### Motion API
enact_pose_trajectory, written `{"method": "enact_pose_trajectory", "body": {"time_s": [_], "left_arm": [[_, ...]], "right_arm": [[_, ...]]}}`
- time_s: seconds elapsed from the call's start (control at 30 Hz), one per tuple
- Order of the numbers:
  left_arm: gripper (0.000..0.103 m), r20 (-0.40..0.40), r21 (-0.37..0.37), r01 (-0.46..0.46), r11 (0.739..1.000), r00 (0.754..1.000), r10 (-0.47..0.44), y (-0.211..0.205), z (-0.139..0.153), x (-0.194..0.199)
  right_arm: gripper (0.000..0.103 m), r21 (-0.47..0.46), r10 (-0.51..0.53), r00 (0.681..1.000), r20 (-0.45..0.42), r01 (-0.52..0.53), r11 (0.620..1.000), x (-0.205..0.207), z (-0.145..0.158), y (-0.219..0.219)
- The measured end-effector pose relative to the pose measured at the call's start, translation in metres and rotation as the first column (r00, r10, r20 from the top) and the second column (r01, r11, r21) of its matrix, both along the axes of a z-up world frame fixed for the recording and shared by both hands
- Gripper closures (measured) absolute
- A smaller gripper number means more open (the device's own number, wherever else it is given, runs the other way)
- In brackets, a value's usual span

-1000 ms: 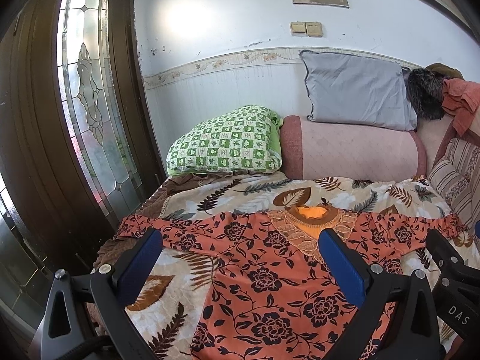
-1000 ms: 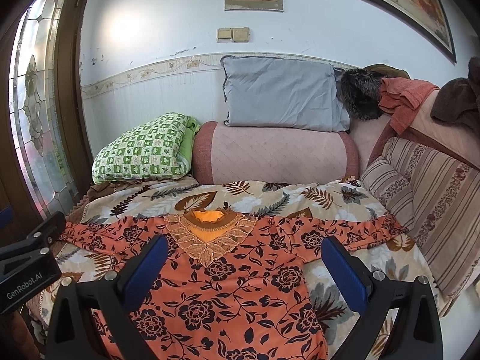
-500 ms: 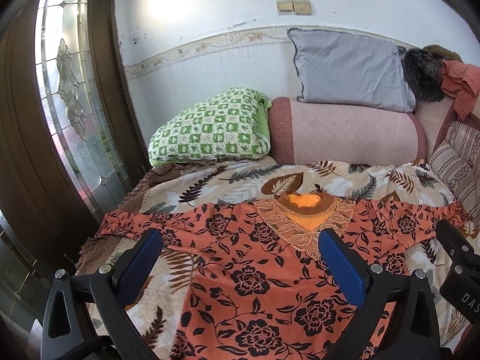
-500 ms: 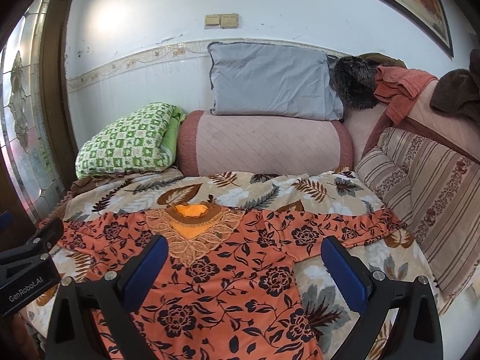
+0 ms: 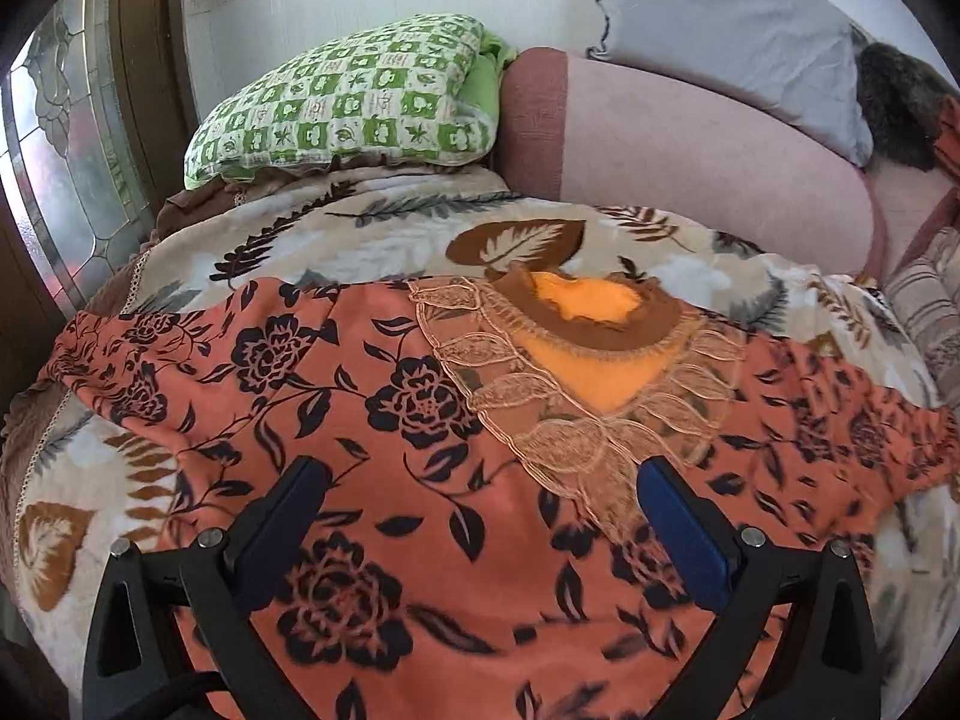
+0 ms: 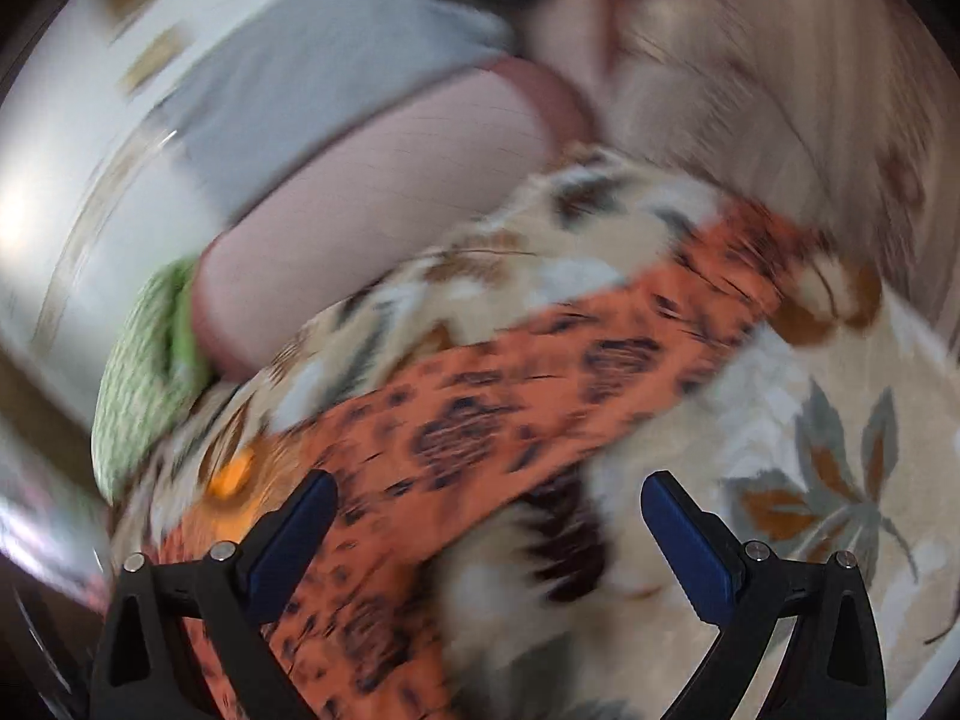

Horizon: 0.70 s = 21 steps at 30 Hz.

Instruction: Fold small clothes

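An orange top with black flowers [image 5: 420, 420] lies spread flat on a leaf-print blanket [image 5: 360, 228], its lace neckline [image 5: 576, 360] toward the pillows. My left gripper [image 5: 477, 498] is open and empty, low over the chest just below the neckline. The right wrist view is blurred by motion. My right gripper [image 6: 486, 507] is open and empty, tilted, low over the top's right sleeve [image 6: 600, 360] and the blanket [image 6: 810, 450] beside it.
A green checked pillow [image 5: 360, 108], a pink bolster [image 5: 690, 150] and a grey pillow [image 5: 720, 30] lie at the head of the bed. A glazed wooden door [image 5: 60, 150] stands at the left. A striped cushion [image 5: 924, 300] is at the right.
Both grippers have dropped and moved forward close to the garment. The right gripper has swung right and rolled toward the right sleeve. Both stay open.
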<state>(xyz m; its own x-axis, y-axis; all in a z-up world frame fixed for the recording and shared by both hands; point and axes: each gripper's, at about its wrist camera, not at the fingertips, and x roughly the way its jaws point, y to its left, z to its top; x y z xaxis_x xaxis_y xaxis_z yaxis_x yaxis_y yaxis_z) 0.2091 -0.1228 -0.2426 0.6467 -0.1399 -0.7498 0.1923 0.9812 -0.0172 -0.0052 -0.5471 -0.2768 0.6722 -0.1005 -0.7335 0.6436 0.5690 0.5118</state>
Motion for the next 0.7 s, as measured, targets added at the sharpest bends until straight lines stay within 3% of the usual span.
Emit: {"method": "enact_pose_trajectory", "body": {"time_s": [0.07,0.13,0.2,0.27,0.37,0.43,0.47,0.53,0.6,0.7], "left_arm": [[0.000,-0.021,-0.011,-0.002,1.000,1.000,0.001,-0.002,-0.010,0.008],[0.000,-0.059,-0.014,-0.010,1.000,0.998,0.009,-0.005,-0.021,0.019],[0.000,-0.080,-0.015,-0.013,1.000,0.997,0.011,-0.008,-0.030,0.027],[0.000,-0.087,-0.003,-0.009,1.000,0.996,0.008,-0.008,-0.036,0.032],[0.000,-0.090,0.023,0.001,1.000,0.996,0.001,-0.004,-0.041,0.039],[0.000,-0.090,0.020,-0.011,1.000,0.996,0.013,0.001,-0.041,0.044],[0.000,-0.092,0.011,-0.023,1.000,0.995,0.024,0.005,-0.041,0.046],[0.000,-0.097,-0.014,-0.039,0.999,0.995,0.037,0.012,-0.038,0.050],[0.000,-0.097,-0.036,-0.054,0.998,0.994,0.051,0.019,-0.033,0.053],[0.000,-0.063,-0.031,-0.078,0.996,0.995,0.076,0.031,-0.021,0.056]], "right_arm": [[0.009,0.117,-0.114,0.993,0.042,0.108,0.987,-0.016,-0.030,-0.048],[0.018,0.226,-0.242,0.968,0.066,0.222,0.949,-0.032,-0.059,-0.092],[0.019,0.298,-0.342,0.936,0.080,0.305,0.905,-0.041,-0.080,-0.121],[0.022,0.348,-0.386,0.918,0.094,0.333,0.876,-0.039,-0.096,-0.141],[0.036,0.388,-0.443,0.892,0.094,0.377,0.841,-0.030,-0.117,-0.163],[0.056,0.386,-0.447,0.885,0.127,0.371,0.845,-0.023,-0.121,-0.173],[0.074,0.378,-0.444,0.887,0.123,0.372,0.848,-0.018,-0.123,-0.177],[0.089,0.361,-0.447,0.892,0.071,0.394,0.845,-0.009,-0.124,-0.184],[0.094,0.332,-0.433,0.899,0.059,0.391,0.858,-0.001,-0.114,-0.182],[0.095,0.210,-0.350,0.927,0.136,0.319,0.924,0.015,-0.072,-0.164]]}}
